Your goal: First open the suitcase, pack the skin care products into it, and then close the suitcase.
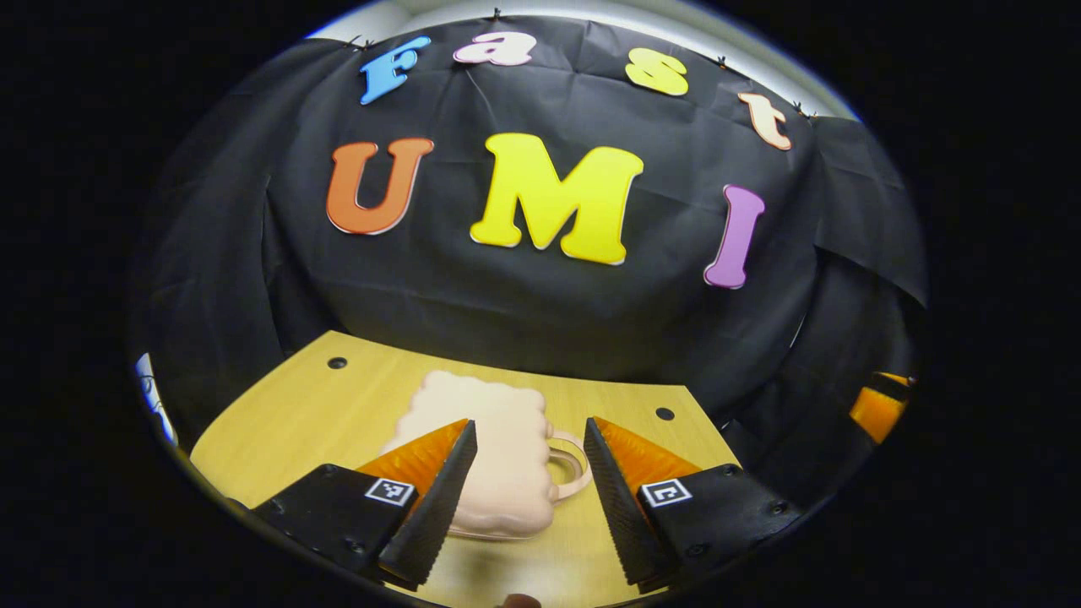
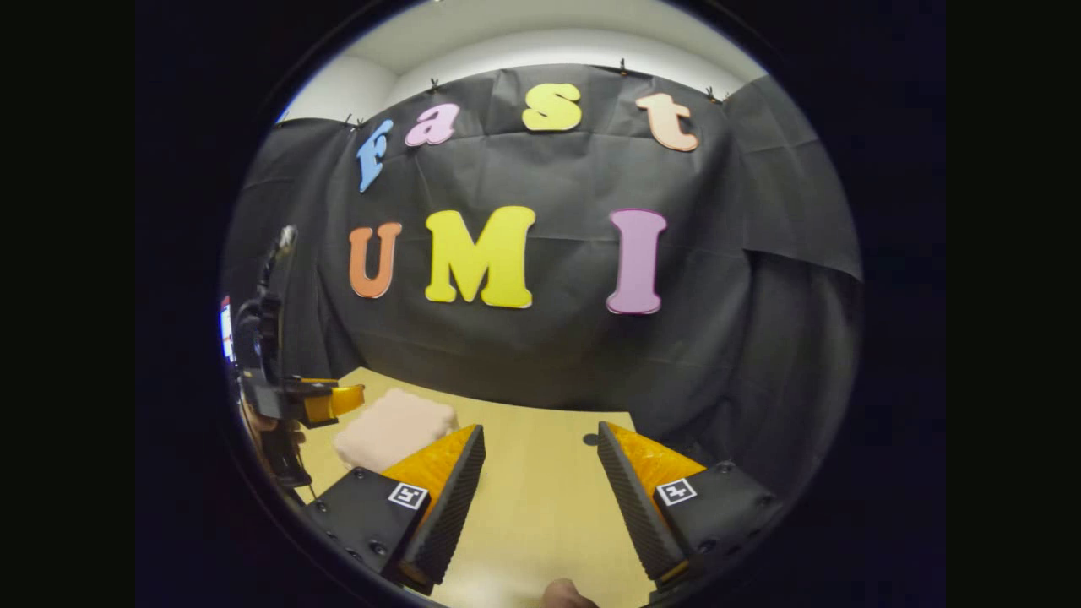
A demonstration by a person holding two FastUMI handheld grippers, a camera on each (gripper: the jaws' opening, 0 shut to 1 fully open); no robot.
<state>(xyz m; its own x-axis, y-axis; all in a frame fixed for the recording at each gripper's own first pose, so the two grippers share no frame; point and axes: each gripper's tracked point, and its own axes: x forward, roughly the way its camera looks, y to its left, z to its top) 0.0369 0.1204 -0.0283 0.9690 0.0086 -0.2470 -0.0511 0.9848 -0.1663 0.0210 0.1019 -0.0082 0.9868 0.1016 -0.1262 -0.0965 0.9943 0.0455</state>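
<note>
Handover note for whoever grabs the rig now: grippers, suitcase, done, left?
Left gripper: jaws open, empty, aimed at the suitcase.
Right gripper: jaws open, empty, over bare table.
Suitcase: small pink case lying flat and closed on the table, handle pointing towards the left gripper's right finger.
The skin care products cannot be made out from here.
Done: nothing yet.
Left: open the case, pack the products, close it.
</note>
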